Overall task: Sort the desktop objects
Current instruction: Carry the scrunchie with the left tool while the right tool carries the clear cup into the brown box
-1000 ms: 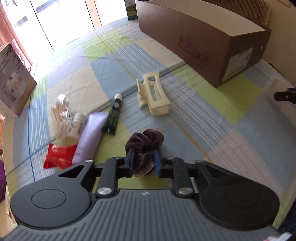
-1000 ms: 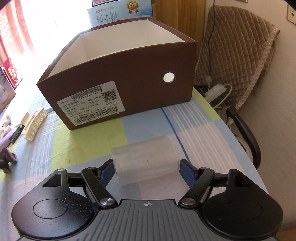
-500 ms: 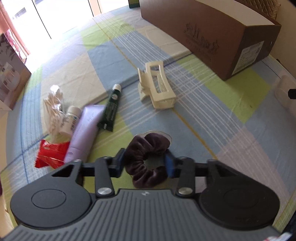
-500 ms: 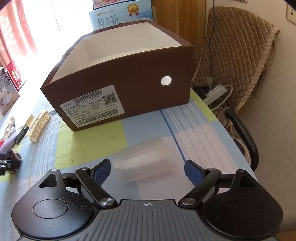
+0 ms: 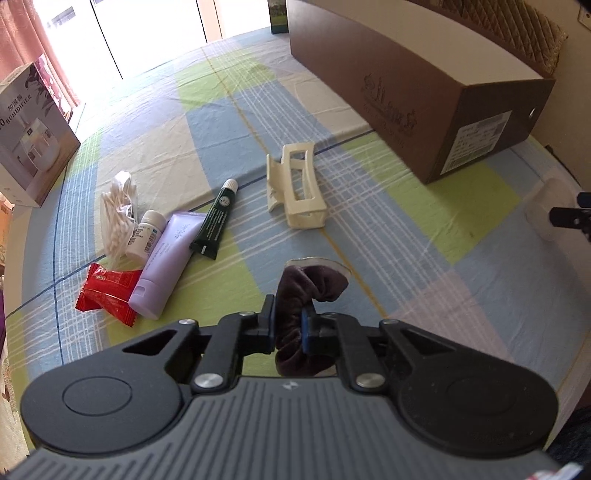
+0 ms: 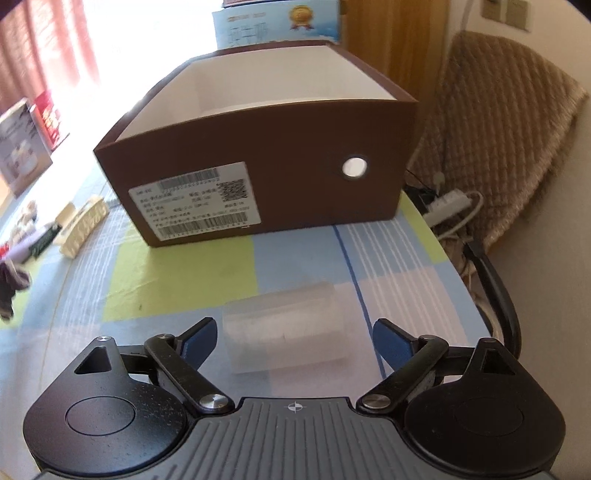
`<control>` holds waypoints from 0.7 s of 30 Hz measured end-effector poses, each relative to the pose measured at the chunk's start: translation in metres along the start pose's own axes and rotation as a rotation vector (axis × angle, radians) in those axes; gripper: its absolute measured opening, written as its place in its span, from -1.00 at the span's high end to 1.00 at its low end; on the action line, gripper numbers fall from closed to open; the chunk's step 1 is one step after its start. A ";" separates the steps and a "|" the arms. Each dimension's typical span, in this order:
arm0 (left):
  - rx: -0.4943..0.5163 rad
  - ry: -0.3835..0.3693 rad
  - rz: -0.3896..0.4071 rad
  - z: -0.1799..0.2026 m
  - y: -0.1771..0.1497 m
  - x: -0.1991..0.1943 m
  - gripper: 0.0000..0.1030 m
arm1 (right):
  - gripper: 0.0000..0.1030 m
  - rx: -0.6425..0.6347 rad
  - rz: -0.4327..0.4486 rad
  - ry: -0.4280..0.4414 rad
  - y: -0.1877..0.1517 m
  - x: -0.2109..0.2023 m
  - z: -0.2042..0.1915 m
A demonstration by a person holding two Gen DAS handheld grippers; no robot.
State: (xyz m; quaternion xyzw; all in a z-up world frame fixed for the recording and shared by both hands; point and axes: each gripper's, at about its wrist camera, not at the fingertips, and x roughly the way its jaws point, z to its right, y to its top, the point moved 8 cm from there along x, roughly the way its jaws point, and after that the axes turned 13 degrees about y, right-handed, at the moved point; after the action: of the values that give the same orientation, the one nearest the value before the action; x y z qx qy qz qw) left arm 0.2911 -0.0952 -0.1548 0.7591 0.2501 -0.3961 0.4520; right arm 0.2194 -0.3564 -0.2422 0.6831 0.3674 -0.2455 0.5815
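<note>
My left gripper (image 5: 288,326) is shut on a dark purple velvet scrunchie (image 5: 308,291), held just above the checked tablecloth. Ahead of it lie a cream hair claw clip (image 5: 297,188), a dark green tube (image 5: 216,221), a lilac tube (image 5: 166,254), a small white bottle (image 5: 146,232), cotton swabs (image 5: 116,210) and a red packet (image 5: 107,293). My right gripper (image 6: 291,339) is open, with a frosted translucent cup (image 6: 284,326) lying on its side between the fingers, not gripped. The open brown box (image 6: 266,162) stands beyond it; the box (image 5: 417,88) also shows in the left wrist view.
A white humidifier carton (image 5: 29,136) stands at the far left table edge. A chair with a quilted brown cover (image 6: 502,147) and a white power strip (image 6: 448,203) are right of the table. A blue milk carton (image 6: 277,22) stands behind the box.
My left gripper opened around the scrunchie half a second ago, then shut on it again and lifted it. My right gripper opened wider, pulled back and rose a little; the cup lies free.
</note>
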 end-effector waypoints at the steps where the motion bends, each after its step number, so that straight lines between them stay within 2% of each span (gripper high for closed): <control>1: -0.002 -0.001 0.001 0.002 0.001 -0.003 0.82 | -0.58 -0.026 -0.005 0.005 0.000 0.001 -0.002; 3: -0.014 -0.010 0.004 0.006 0.005 -0.008 0.82 | -0.34 -0.072 -0.022 0.014 0.000 0.004 -0.004; 6: -0.026 -0.029 0.013 0.015 0.012 -0.017 0.82 | -0.34 -0.126 -0.032 0.020 0.001 0.002 -0.008; 11: -0.025 -0.048 0.061 0.033 0.032 -0.036 0.82 | -0.34 -0.104 -0.014 0.102 0.014 -0.019 -0.010; 21: -0.027 -0.098 0.191 0.070 0.099 -0.076 0.81 | -0.34 -0.101 0.108 0.259 0.080 -0.080 -0.007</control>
State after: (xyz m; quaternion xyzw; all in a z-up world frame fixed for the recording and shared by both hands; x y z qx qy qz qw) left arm 0.2951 -0.2046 -0.0626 0.7531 0.1594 -0.3842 0.5097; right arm 0.2328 -0.3716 -0.1308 0.6979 0.4139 -0.1049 0.5750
